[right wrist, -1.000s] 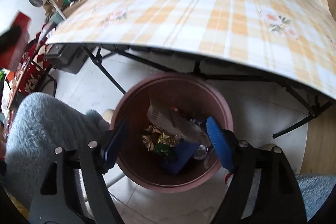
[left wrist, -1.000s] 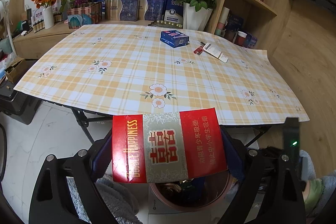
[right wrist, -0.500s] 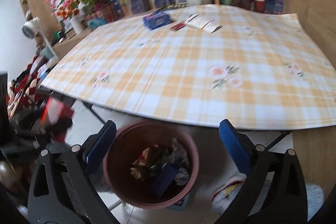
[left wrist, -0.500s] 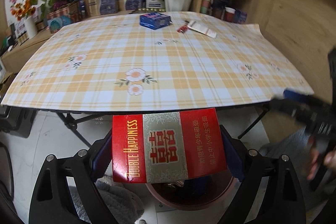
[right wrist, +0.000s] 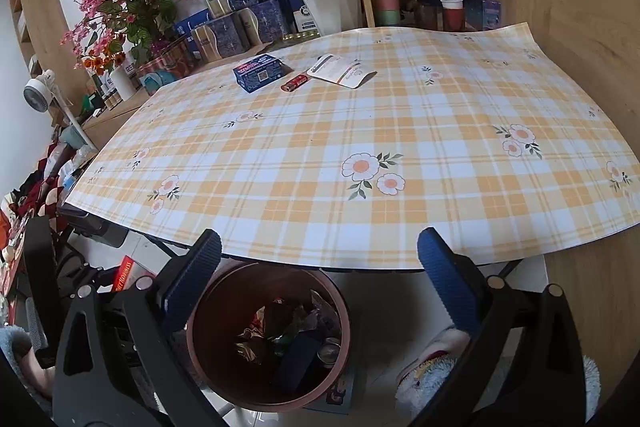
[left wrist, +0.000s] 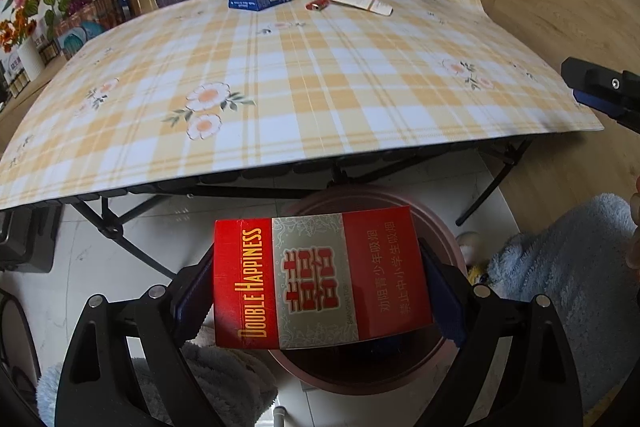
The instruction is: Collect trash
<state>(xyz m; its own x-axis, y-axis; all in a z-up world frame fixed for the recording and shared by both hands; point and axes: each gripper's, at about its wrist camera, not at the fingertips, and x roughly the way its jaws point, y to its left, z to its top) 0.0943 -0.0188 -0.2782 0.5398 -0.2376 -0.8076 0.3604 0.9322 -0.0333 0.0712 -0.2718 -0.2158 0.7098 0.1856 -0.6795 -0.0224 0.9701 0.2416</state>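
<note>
Trash is what we sort here. Largest is the table point(right wrist: 400, 155) with its plaid cloth, filling the upper and middle frame in both views. Below its near edge, at lower centre, stands the bin point(right wrist: 268, 339), with crumpled wrappers inside. Our left claw point(left wrist: 320, 287) at the bottom of the left view clamps a red box point(left wrist: 320, 279) by its short ends, over the bin point(left wrist: 360, 367). Our right claw point(right wrist: 318, 287) gapes wide, with nothing between its blue pads, above the bin. At the table's far side, upper centre, lie a blue box point(right wrist: 260, 71), a white packet point(right wrist: 342, 71) and a red lighter point(right wrist: 294, 82).
</note>
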